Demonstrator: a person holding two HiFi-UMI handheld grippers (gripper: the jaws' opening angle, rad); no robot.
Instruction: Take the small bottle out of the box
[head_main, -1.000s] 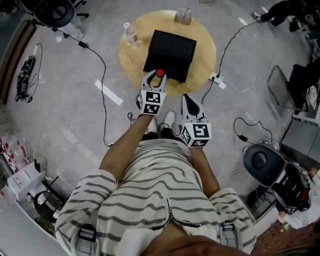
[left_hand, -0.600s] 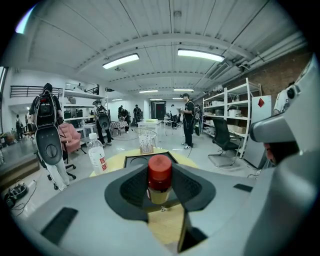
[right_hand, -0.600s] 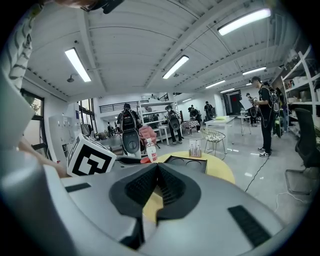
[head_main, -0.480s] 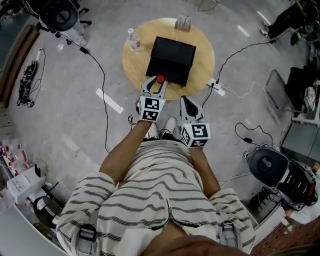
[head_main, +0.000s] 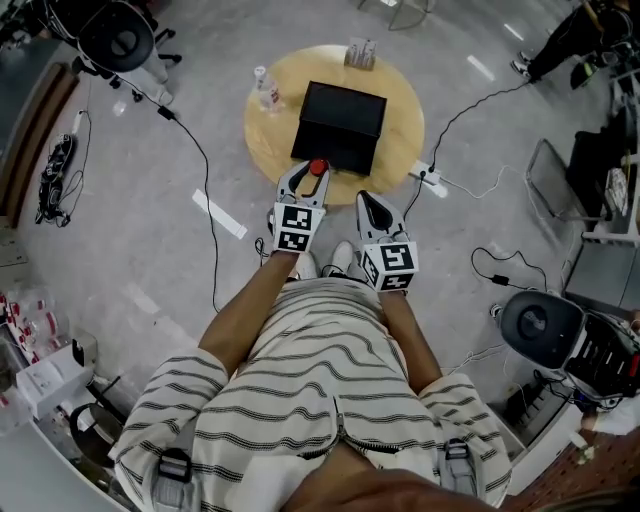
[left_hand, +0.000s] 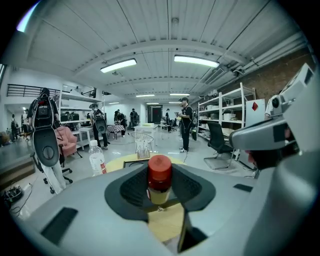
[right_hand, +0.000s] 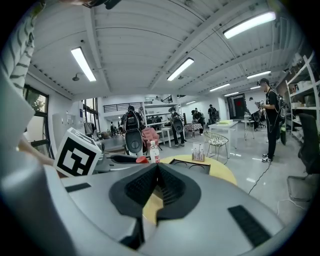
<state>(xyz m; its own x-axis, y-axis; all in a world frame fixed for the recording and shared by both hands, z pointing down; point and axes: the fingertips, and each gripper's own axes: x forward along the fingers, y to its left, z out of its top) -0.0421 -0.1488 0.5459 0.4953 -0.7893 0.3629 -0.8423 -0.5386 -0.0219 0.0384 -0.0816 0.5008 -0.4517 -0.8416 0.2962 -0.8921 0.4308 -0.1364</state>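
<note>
Head view: the left gripper (head_main: 312, 174) holds the small bottle (head_main: 318, 167), red cap up, just below the near edge of the black box (head_main: 340, 125) on the round table (head_main: 270, 135). A second ago the cap overlapped that edge; it has since slid down the frame toward the person, so the bottle looks to be out of the box and drawing clear. The right gripper (head_main: 370, 200) hangs at lower right of it, beyond the table's edge, much where it was. Left gripper view: the jaws stand wide yet press on the bottle's yellowish body from both sides, with the cap at frame centre, the tabletop below and a water bottle (left_hand: 97, 158) at mid left. Right gripper view: its jaws are closed together with nothing between them. The box lies at centre behind them, and the red cap peeks in at left. By my reading the taking out is all but done, and only setting the bottle down remains.
</note>
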